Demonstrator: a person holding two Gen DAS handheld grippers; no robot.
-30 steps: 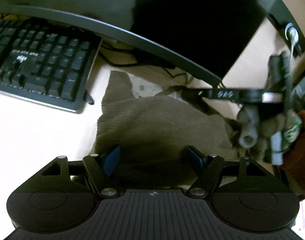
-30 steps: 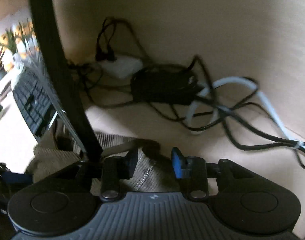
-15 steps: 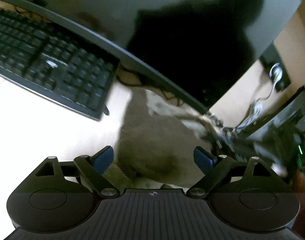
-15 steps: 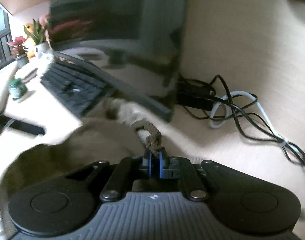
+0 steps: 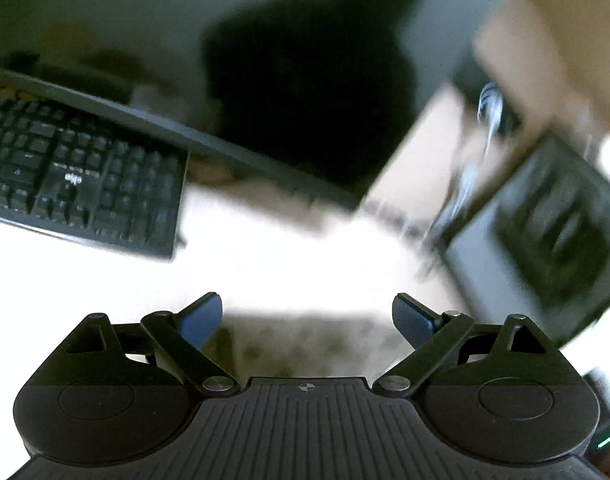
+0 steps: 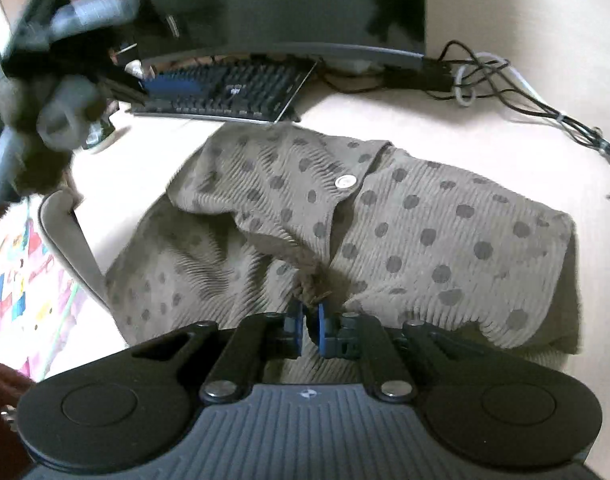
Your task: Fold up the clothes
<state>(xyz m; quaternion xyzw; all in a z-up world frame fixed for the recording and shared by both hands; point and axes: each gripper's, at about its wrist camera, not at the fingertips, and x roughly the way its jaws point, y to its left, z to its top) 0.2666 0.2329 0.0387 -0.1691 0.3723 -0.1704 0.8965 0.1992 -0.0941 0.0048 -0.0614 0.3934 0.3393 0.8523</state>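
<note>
A brown ribbed garment [image 6: 405, 224] with dark dots and a white button lies spread on the pale desk in the right wrist view. My right gripper [image 6: 310, 322] is shut on a bunched fold of its near edge. In the left wrist view my left gripper [image 5: 307, 314] is open, its blue pads wide apart, with only a blurred strip of the garment [image 5: 305, 344] below and between them. The left gripper's body [image 6: 61, 80] shows blurred at the upper left of the right wrist view, above the desk.
A black keyboard [image 5: 77, 176] and a dark monitor [image 5: 265, 60] stand at the back of the desk. Tangled cables [image 6: 505, 84] lie at the back right. A computer case [image 5: 545, 232] sits to the right. A chair back [image 6: 69, 236] and a colourful mat [image 6: 21, 280] are on the left.
My right gripper shut on the garment's edge and pulled it out from under the monitor toward the front. The left gripper stayed open and lifted away, so the garment dropped low in its view.
</note>
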